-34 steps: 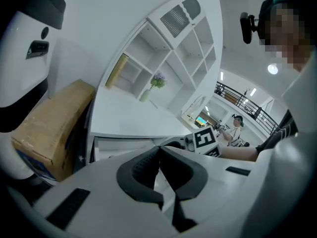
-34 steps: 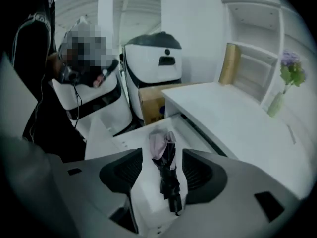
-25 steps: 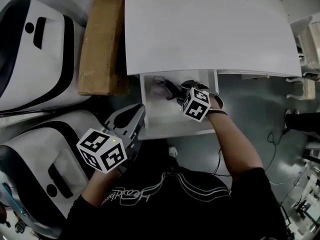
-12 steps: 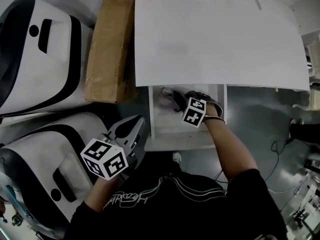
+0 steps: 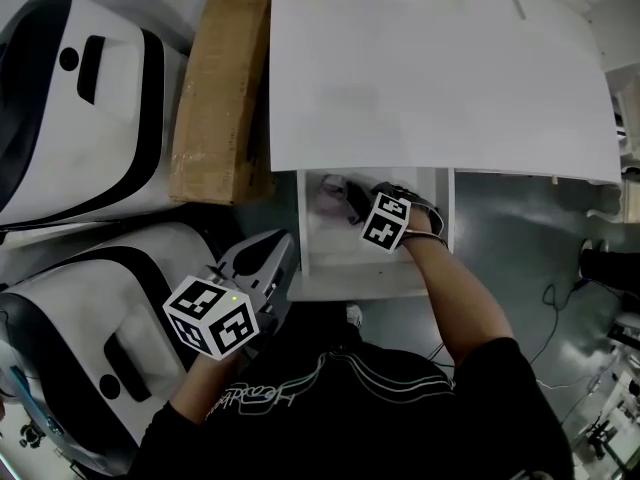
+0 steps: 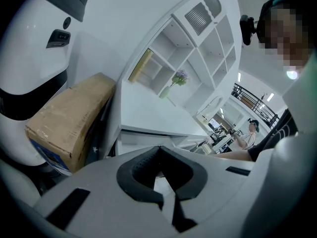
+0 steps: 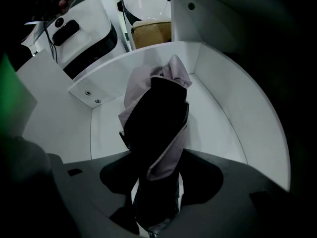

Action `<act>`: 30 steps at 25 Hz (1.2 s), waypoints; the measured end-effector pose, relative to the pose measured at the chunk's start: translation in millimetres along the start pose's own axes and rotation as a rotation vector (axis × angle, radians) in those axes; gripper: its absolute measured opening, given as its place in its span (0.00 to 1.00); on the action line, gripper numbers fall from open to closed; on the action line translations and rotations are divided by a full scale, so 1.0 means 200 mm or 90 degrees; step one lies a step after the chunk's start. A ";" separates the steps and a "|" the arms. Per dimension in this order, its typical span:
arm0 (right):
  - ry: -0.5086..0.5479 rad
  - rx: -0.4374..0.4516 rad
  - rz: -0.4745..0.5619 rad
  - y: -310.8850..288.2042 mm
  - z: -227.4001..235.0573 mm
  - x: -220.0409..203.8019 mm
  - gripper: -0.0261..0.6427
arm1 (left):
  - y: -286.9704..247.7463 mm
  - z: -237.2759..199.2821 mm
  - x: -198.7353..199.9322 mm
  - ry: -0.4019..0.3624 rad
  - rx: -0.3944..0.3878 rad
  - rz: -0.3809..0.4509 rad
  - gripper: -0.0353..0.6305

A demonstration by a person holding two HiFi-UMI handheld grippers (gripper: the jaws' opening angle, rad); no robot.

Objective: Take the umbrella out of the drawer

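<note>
A folded black and lilac umbrella [image 5: 333, 194] lies in the open white drawer [image 5: 365, 274] under the desk. My right gripper [image 5: 362, 206] reaches into the drawer from the right. In the right gripper view the umbrella [image 7: 156, 118] runs between the jaws, and the right gripper [image 7: 157, 195] is shut on its near end. My left gripper [image 5: 266, 264] hangs outside the drawer's left front corner. It holds nothing, and in its own view the left gripper [image 6: 166, 195] has its fingertips almost touching.
The white desk top [image 5: 430, 78] overhangs the drawer's back. A cardboard box [image 5: 218, 88] stands left of the desk. Two white and black machines [image 5: 70, 98] [image 5: 90, 308] fill the left side. The left gripper view shows white wall shelves [image 6: 198, 38]. Grey floor lies right of the drawer.
The right gripper has sunk deeper into the drawer and shifted left onto the umbrella. My head view moved slightly. The left gripper has stayed about where it was.
</note>
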State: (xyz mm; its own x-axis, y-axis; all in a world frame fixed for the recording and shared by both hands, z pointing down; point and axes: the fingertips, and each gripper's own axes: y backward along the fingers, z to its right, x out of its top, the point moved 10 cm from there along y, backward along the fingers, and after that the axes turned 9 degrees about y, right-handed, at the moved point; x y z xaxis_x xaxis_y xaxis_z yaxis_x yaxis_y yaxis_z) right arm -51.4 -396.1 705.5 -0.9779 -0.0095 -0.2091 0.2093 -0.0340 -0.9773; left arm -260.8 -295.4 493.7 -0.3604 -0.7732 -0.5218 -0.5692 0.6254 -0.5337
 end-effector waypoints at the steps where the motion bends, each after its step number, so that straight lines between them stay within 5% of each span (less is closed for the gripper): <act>1: -0.004 -0.001 0.001 0.00 0.00 0.00 0.39 | 0.00 0.01 0.00 0.000 -0.001 0.000 0.08; 17: -0.010 -0.090 0.065 0.45 -0.17 0.02 0.37 | 0.15 0.24 -0.09 -0.035 -0.027 0.025 0.08; 24: -0.037 -0.186 0.114 0.82 -0.41 -0.07 0.37 | 0.31 0.46 -0.23 -0.061 -0.046 0.040 0.08; 30: -0.123 -0.297 0.221 1.25 -0.59 -0.15 0.37 | 0.43 0.65 -0.35 -0.094 -0.075 0.060 0.08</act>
State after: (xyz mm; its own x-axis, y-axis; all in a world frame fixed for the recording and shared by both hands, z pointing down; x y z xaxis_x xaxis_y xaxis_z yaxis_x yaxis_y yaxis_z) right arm 29.9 -286.5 463.8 -0.8256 -0.1239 -0.5504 0.4498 0.4443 -0.7748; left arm -188.1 -174.6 398.5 -0.3087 -0.6820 -0.6630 -0.6234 0.6715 -0.4005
